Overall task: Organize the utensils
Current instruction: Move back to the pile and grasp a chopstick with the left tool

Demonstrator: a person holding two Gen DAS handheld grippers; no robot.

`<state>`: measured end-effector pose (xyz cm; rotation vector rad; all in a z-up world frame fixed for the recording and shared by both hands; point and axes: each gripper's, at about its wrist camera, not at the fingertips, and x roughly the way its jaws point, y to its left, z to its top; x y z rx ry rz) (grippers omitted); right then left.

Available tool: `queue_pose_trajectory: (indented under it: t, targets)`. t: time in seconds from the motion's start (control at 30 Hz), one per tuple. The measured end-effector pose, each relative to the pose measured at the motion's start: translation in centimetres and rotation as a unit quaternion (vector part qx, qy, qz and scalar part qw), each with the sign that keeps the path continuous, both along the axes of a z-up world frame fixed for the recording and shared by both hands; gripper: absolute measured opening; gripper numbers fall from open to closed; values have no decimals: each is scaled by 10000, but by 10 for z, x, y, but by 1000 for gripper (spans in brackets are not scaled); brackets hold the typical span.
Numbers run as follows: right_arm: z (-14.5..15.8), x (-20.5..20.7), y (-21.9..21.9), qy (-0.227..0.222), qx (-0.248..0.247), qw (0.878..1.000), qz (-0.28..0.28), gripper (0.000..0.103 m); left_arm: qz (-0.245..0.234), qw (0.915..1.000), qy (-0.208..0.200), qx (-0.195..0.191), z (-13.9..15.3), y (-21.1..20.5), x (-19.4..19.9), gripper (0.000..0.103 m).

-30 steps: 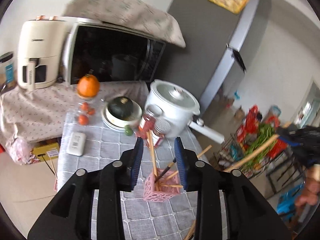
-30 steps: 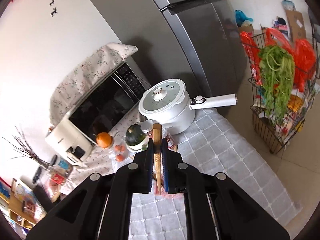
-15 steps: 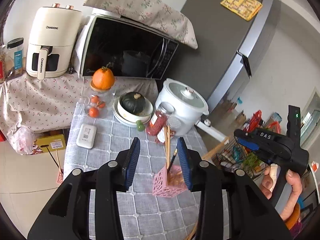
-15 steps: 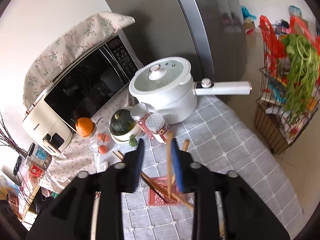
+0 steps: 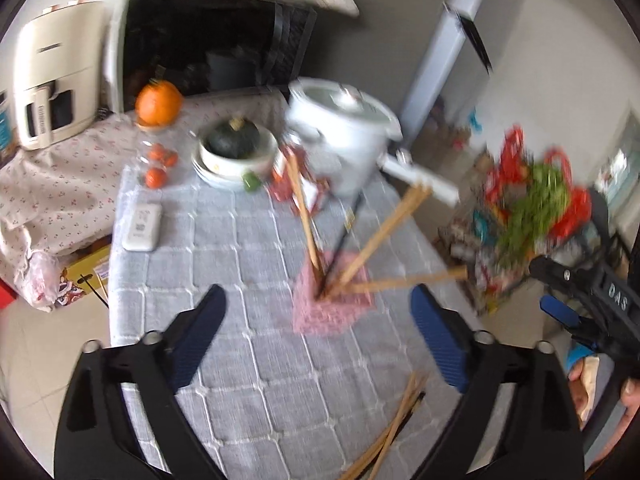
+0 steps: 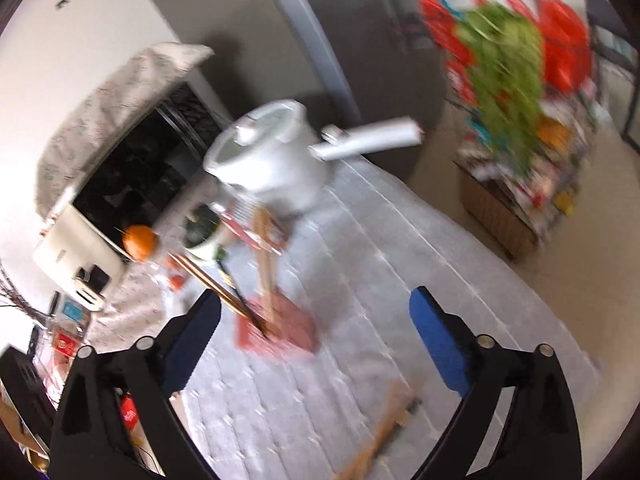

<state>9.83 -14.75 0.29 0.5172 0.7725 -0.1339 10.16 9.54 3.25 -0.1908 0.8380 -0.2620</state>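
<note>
Chopsticks (image 5: 384,236) leaned splayed in the pink basket (image 5: 332,312) at twelve o'clock of both grippers; more lay at six. Left gripper (image 5: 318,338) and right gripper (image 6: 316,344) were opening wide, empty. A low pass might topple that light basket.

Left gripper (image 5: 318,320), right gripper (image 6: 314,322): black frames, blue finger pads, silver screws (white "DAS" lettering on right).
</note>
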Motion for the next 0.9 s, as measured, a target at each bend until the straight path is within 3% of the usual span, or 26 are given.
queue_pose_trajectory:
  t: [0.13, 0.23, 0.33, 0.4, 0.47, 0.53, 0.63, 0.73, 0.9]
  targets:
    - [-62, -28, -35, 912, 196, 9945, -467, 95, -557, 9964, 442, 472, -32, -37, -3, 96]
    - [-109, -49, -65, 1400, 638, 9846, -829, 95, -878, 9903, 862, 646, -61, -60, -4, 96]
    - [-155, -67, -94, 1885, 1020, 9689, -1240, 95, -1140, 9820, 1299, 758, -94, -84, -7, 96]
    - [-175, -71, -109, 2173, 1646, 9528, -1339, 95, -1312, 9762, 1560, 735, -111, -98, -9, 96]
    - [-185, -72, -116, 2229, 2113, 9430, -1285, 95, -1398, 9718, 1764, 699, -124, -109, -10, 95]
    - [-188, -78, -121, 2220, 2260, 9371, -1469, 95, -1483, 9672, 1975, 597, -137, -122, -9, 94]
    - [-184, -80, -121, 2146, 2323, 9378, -1432, 95, -1611, 9604, 2216, 505, -150, -140, -4, 85]
    - [-179, -83, -121, 2050, 2375, 9390, -1408, 95, -1640, 9569, 2296, 685, -156, -157, 2, 78]
    - [-176, -84, -130, 1958, 2457, 9394, -1369, 95, -1616, 9536, 2412, 790, -168, -177, 12, 53]
